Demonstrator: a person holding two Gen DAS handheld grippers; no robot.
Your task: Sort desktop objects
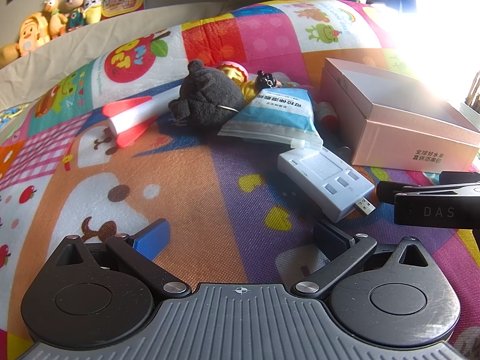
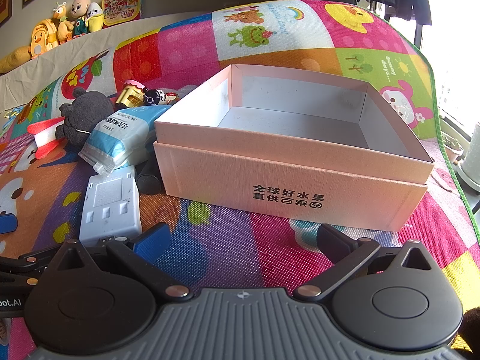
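A pile of objects lies on the colourful mat: a red-and-white foam rocket (image 1: 132, 120), a dark grey plush toy (image 1: 207, 99), a blue-and-white pouch (image 1: 276, 117), a white USB device (image 1: 324, 180) and small figurines (image 1: 240, 75). A pink cardboard box (image 2: 288, 177) stands open and empty to the right of the pile; it also shows in the left wrist view (image 1: 399, 132). My left gripper (image 1: 240, 237) is open and empty, low over the mat in front of the pile. My right gripper (image 2: 240, 240) is open and empty, just in front of the box.
Stuffed toys (image 1: 51, 24) sit on a ledge at the far left. A dark cylinder (image 2: 148, 180) lies between the USB device (image 2: 111, 204) and the box. The right gripper's body (image 1: 435, 207) shows at the right of the left wrist view. The mat's edge (image 2: 444, 138) drops off at the right.
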